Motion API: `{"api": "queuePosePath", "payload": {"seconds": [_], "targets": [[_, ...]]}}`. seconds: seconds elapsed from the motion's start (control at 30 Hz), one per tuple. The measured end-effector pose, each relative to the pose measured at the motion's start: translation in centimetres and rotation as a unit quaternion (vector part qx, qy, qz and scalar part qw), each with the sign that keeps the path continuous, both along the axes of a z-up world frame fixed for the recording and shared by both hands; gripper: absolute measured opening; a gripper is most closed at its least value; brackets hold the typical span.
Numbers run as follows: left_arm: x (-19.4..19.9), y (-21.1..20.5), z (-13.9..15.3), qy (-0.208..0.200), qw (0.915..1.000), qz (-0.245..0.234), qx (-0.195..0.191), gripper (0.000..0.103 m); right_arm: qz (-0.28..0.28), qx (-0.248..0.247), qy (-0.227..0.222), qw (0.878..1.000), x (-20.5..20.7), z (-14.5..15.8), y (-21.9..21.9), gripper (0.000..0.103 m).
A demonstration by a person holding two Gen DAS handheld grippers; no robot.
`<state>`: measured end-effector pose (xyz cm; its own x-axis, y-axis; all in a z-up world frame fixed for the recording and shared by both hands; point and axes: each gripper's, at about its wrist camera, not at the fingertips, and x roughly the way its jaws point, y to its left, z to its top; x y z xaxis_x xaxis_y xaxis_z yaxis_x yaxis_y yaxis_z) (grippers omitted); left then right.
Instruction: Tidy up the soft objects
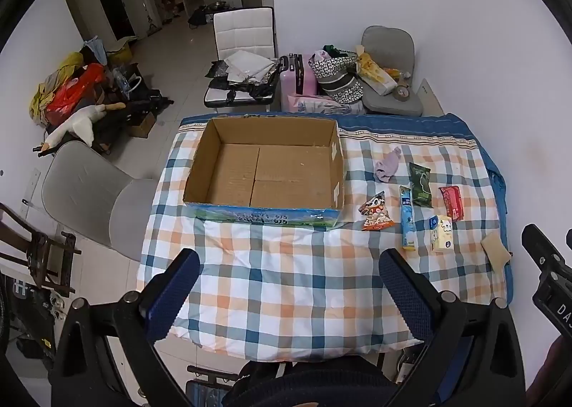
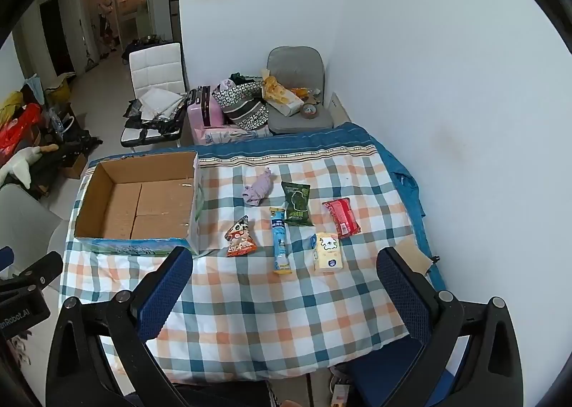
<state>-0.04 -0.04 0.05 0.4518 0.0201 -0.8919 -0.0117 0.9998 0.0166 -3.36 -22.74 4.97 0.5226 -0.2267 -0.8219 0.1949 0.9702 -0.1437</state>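
An empty cardboard box stands on the left of the plaid-covered table. To its right lie a crumpled purple cloth, a dark green packet, a red packet, an orange snack bag, a blue tube packet and a yellow carton. My left gripper is open and empty above the near table edge. My right gripper is open and empty, just short of the packets.
A tan card lies at the table's right edge, by the white wall. Behind the table stand a grey chair, a pink suitcase and a white chair. Another grey chair stands left of the table.
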Motion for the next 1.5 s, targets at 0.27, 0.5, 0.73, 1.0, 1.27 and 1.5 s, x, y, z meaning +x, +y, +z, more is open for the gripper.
{"api": "queuePosePath", "payload": {"seconds": [0.27, 0.5, 0.73, 1.0, 1.27, 1.5], "targets": [[0.1, -0.1, -0.1, -0.003, 1.0, -0.001, -0.002, 0.103, 0.001, 0.005, -0.003, 1.0, -0.3, 0.3, 0.0, 0.103], [-0.2, -0.1, 1.0, -0.006, 1.0, 0.0, -0.001, 0.103, 0.001, 0.005, -0.008, 1.0, -0.6, 0.7, 0.1, 0.103], [-0.5, 0.0, 1.8, -0.021, 0.9998, 0.001, 0.001, 0.103, 0.001, 0.01, -0.01, 1.0, -0.8, 0.7, -0.1, 0.103], [-0.9, 0.5, 2.5, -0.043, 0.9991, 0.006, 0.003, 0.103, 0.006, 0.011, -0.017, 1.0, 0.0, 2.3, 0.3, 0.103], [-0.8, 0.7, 2.7, -0.046, 0.9989, 0.007, 0.003, 0.103, 0.008, 0.011, -0.024, 1.0, 0.1, 2.5, 0.3, 0.103], [-0.7, 0.6, 2.8, -0.045, 0.999, 0.006, 0.001, 0.103, 0.009, 0.008, -0.03, 0.999, 0.1, 2.5, 0.3, 0.103]]}}
